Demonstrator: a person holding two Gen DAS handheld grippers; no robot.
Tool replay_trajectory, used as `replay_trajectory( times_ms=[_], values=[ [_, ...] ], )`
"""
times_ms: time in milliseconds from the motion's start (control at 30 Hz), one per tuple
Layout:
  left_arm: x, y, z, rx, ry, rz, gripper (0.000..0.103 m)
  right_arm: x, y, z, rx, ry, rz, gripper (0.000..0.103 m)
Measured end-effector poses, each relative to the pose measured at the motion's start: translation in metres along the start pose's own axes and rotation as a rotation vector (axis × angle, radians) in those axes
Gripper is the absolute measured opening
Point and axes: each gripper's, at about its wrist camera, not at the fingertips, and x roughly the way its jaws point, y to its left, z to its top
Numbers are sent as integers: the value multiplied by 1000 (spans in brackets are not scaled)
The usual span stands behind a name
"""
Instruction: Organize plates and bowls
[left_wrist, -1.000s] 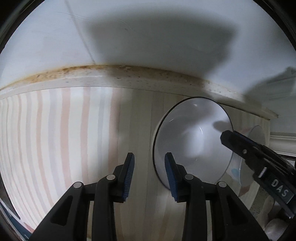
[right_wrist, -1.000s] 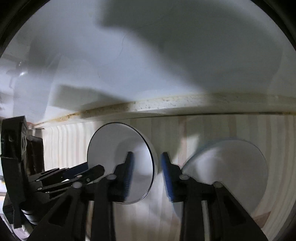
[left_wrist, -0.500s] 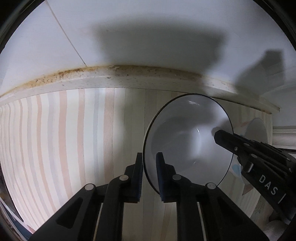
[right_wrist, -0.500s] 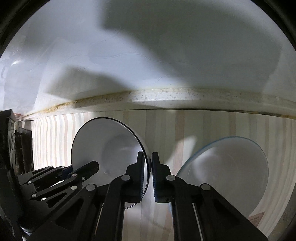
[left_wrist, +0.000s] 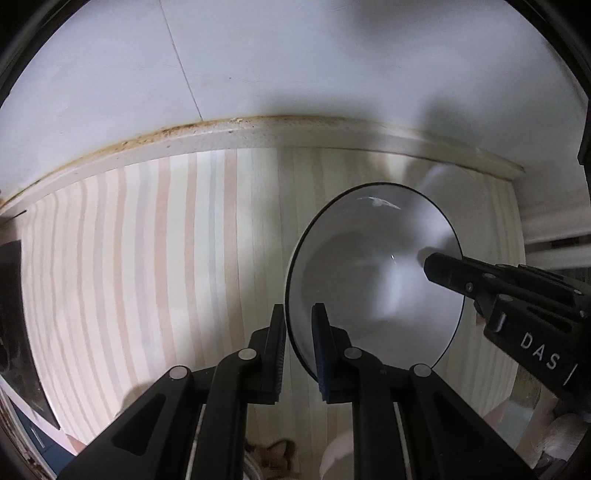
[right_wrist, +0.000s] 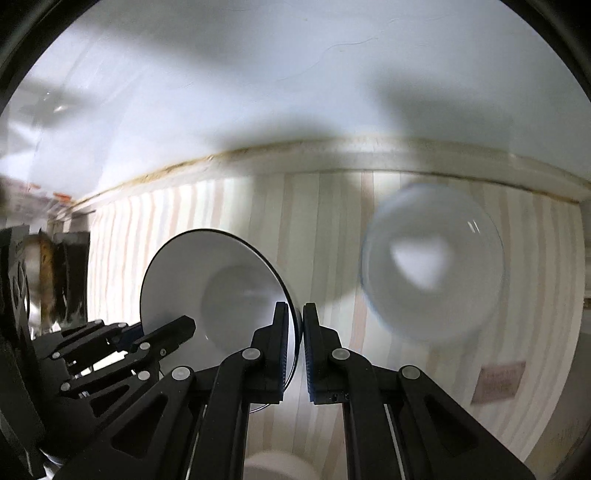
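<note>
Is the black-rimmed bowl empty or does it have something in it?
Empty: the bowl shows only a bare white inside in both views.

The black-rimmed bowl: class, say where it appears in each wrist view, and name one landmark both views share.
Left wrist view: the black-rimmed bowl sits right of centre, its rim between the left gripper fingers.
Right wrist view: the same bowl sits left of centre, its rim between the right gripper fingers.
Shared landmark: the stained backsplash ledge above the striped counter.
</note>
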Motion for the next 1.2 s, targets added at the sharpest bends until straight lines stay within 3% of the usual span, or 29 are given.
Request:
replay_trajectory(
  times_ms=[400,733,933,1200],
  values=[
    [-25,-12,-83,84,-15,-32,12,-45,3,-111,47,-2,22,10],
    [-6,-22,-138,138,90,-61,12,-41,-15,-205,99,73,26,9],
    [6,-29,-156,158,134,-52,12,-18,-22,-230,130,121,26,9],
    [16,-37,-163,193,151,-14,12,2,-26,-240,145,166,17,9]
  ],
)
